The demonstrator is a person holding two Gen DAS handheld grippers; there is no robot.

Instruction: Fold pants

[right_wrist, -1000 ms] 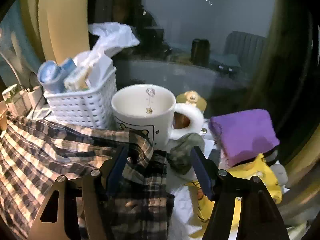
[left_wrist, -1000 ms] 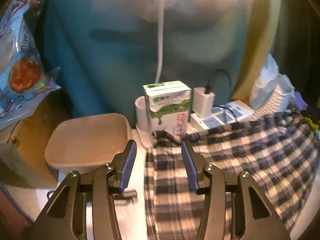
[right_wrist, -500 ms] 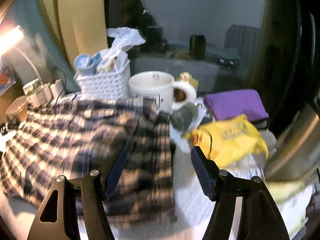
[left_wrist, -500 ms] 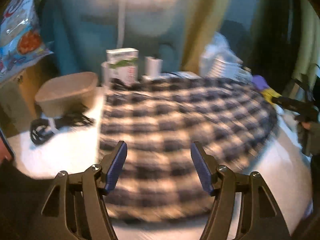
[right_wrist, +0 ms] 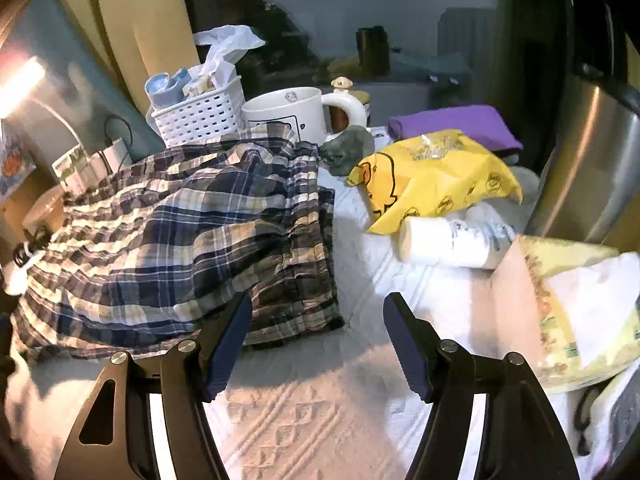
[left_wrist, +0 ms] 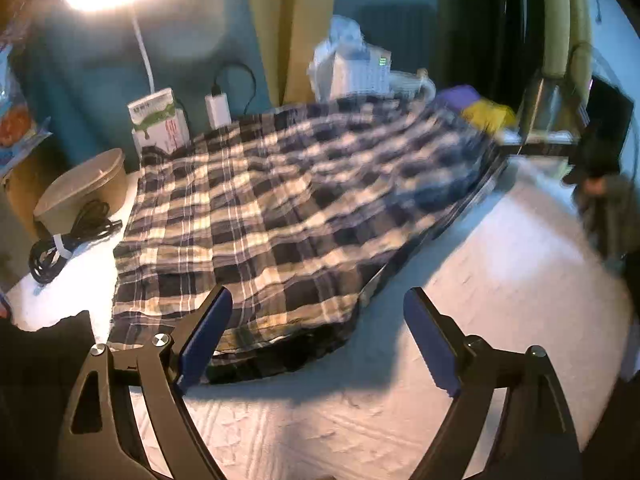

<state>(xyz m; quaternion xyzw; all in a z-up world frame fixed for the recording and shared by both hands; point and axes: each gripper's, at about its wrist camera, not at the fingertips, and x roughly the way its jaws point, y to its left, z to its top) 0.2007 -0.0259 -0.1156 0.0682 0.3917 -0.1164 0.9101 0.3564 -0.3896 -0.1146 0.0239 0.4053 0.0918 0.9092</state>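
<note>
My left gripper (left_wrist: 318,336) and right gripper (right_wrist: 316,338) gape wide, empty, at lower centre, near the navy-and-cream plaid cotton pants (left_wrist: 256,216) mid-frame.

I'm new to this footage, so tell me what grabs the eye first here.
The plaid pants dominate, spread across the white tabletop and rumpled at their right end. Beyond them a white mug stands beside a white basket, with a yellow bag to the right. Both open claws, left and right, hover at the near edge, empty.
</note>
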